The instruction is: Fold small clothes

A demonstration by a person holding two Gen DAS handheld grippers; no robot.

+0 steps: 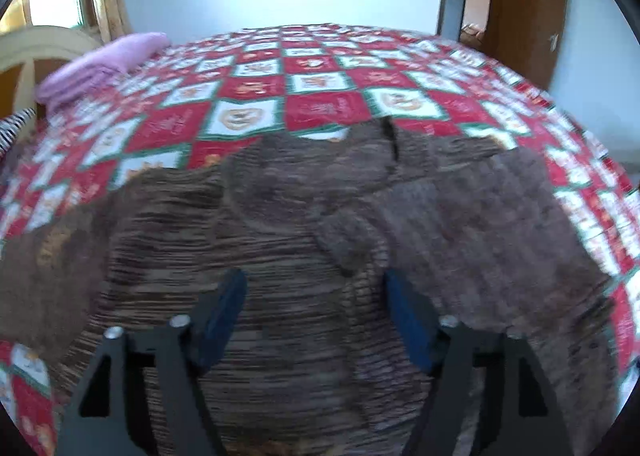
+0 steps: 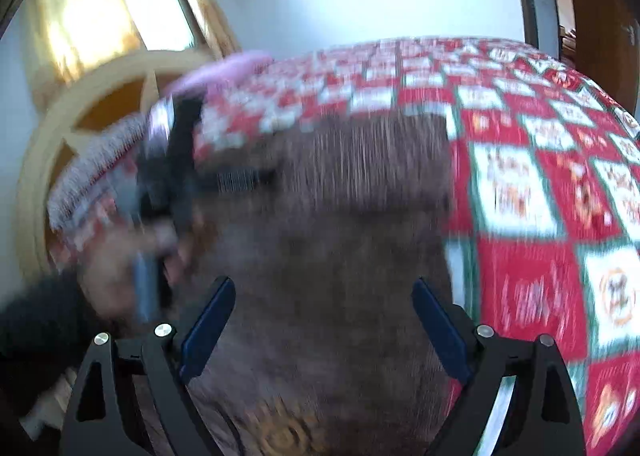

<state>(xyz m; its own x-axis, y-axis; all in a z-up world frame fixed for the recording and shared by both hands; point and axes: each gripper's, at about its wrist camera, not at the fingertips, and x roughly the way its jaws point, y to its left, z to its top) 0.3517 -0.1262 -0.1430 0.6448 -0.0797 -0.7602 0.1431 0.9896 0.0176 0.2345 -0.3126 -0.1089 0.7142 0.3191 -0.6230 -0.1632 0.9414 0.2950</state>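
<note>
I see a brown ribbed sweater (image 1: pixel 280 256) spread flat on the checked bedspread (image 1: pixel 320 95), my left gripper (image 1: pixel 316 288) and right gripper (image 2: pixel 323 296) fingers both released, nothing between them.

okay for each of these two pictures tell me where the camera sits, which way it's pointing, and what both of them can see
Left wrist view: sits behind the left tool, open, angled down at the brown ribbed knit garment on the red, white and green patchwork quilt.
Right wrist view: sits behind the right tool, open, angled down at the same garment; the person's left hand shows, blurred.
Shared: garment, quilt, folded pink cloth, brown door.
</note>
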